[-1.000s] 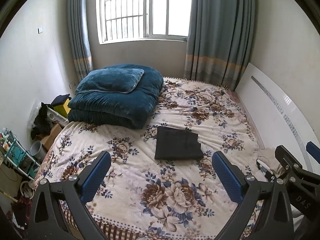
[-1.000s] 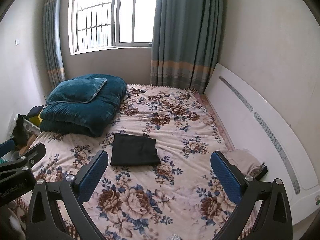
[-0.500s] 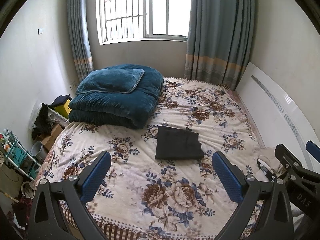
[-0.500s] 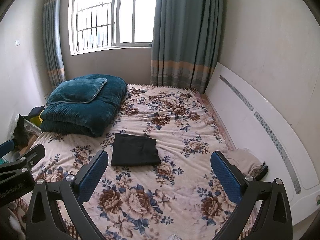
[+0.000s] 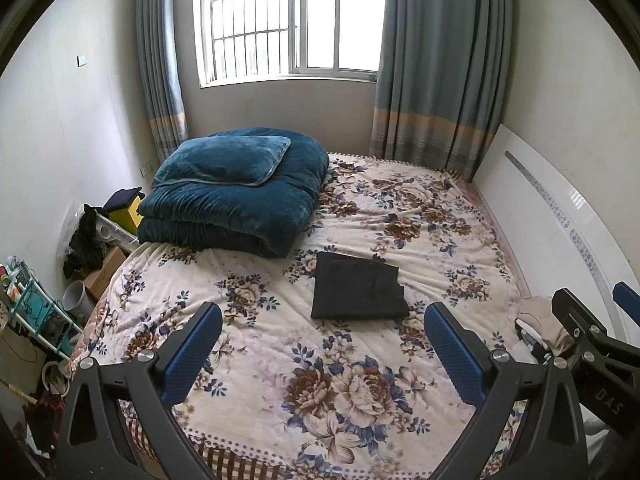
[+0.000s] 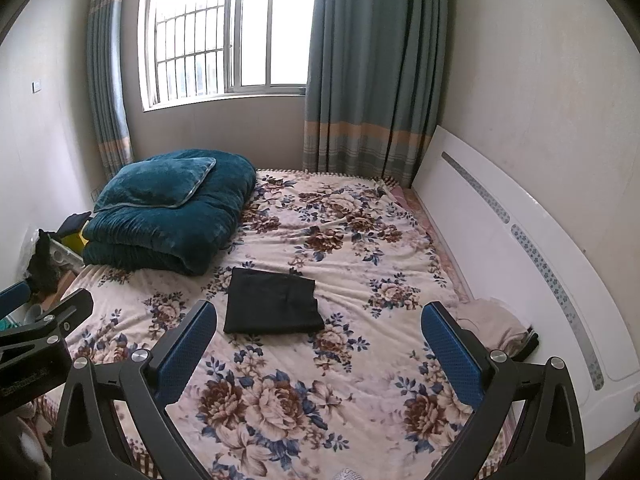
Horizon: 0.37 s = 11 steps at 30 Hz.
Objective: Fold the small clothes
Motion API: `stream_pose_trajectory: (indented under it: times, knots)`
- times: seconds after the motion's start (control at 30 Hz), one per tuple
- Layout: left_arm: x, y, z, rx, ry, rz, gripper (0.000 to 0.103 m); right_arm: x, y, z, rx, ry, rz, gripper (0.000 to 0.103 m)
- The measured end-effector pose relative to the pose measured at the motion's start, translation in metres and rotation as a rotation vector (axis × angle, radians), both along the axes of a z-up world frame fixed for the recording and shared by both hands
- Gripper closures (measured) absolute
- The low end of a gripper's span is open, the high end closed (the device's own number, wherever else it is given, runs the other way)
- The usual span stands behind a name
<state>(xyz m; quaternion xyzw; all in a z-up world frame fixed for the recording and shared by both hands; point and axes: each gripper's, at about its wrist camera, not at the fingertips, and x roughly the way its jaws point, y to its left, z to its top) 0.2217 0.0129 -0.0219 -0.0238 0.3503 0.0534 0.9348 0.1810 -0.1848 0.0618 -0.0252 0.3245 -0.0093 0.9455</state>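
2 grippers, left gripper and right gripper, hover spread and empty above the bed; with the black garment already folded, reaching the beige cloth, perhaps unfolded, seems next.

Folded garment lies mid-bed, quilt behind-left.

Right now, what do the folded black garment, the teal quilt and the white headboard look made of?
Folded black garment: thin matte woven cloth, crisp flat edges. Teal quilt: plush velvet-like fabric, soft sheen along ribs. White headboard: glossy board, probably lacquered or laminated wood; window glare shows.
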Motion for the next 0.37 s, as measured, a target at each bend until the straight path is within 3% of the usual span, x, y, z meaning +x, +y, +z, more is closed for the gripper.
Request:
stream_pose_trajectory:
  times: [0.37]
  knots:
    - [0.0005, 0.0058, 0.0053, 0.0, -0.007, 0.004, 0.0, 0.0, 0.0015, 0.001, -0.001, -0.001, -0.002, 0.0]
